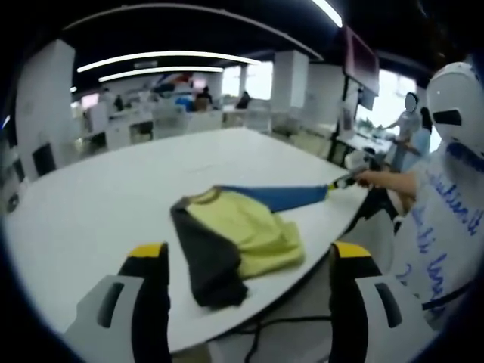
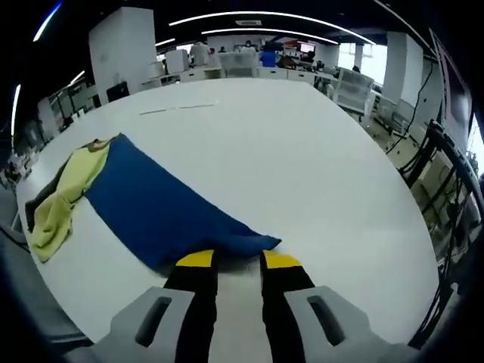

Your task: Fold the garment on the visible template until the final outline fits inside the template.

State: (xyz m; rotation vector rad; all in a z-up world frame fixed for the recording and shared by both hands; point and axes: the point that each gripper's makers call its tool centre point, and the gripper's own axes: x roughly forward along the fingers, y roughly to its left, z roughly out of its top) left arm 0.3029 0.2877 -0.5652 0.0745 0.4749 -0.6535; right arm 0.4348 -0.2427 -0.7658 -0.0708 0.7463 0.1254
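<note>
The garment point(image 1: 242, 234) lies crumpled near the front edge of the white table point(image 1: 98, 204); it is yellow with a dark grey part and a blue sleeve point(image 1: 283, 197). The sleeve is pulled out straight to the right, where my right gripper point(image 1: 344, 180) holds its end. In the right gripper view the blue sleeve point(image 2: 159, 208) runs from the yellow body point(image 2: 64, 200) to my right gripper point(image 2: 238, 261), whose jaws pinch the cuff. My left gripper point(image 1: 249, 253) hovers open in front of the garment, jaws wide apart and holding nothing.
A person's hand point(image 1: 378, 179) and white clothes with blue writing point(image 1: 446, 234) stand at the table's right edge. Thin pale marks point(image 2: 178, 108) lie on the far tabletop. Desks, chairs and pillars fill the office behind. Cables point(image 1: 257, 333) hang below the near edge.
</note>
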